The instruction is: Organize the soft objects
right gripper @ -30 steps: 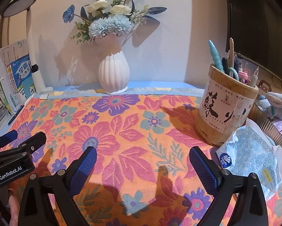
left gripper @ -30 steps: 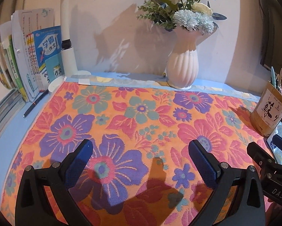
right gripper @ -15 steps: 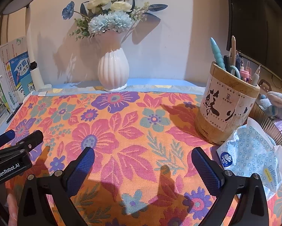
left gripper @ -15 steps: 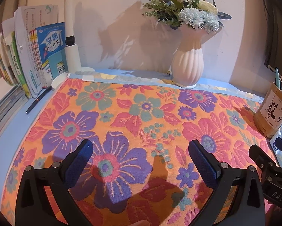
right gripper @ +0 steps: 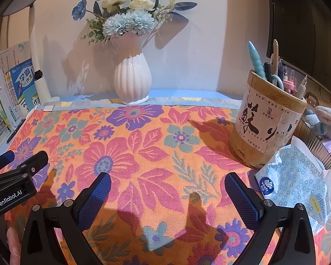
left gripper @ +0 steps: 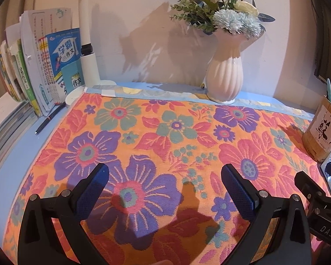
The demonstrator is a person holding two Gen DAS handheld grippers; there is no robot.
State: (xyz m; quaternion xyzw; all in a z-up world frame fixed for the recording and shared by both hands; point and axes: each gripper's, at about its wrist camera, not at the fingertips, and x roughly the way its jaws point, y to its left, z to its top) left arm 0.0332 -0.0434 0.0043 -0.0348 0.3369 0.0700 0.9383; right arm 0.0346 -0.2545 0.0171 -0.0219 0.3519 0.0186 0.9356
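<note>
Jaws of left gripper (left gripper: 164,188) and right gripper (right gripper: 167,191) spread wide, empty, above the flat floral towel (left gripper: 176,130).

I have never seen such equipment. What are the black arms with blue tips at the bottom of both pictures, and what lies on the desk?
They are hand-held tongs; a person carries one in each hand, each with its own camera looking forward. One picture is from the left tongs, the other from the right tongs. Both are open and hold nothing. Under them a flowered towel lies spread flat on the desk. Behind it stands a white vase; to the right a bamboo pen holder and a tissue pack; to the left, books.
</note>
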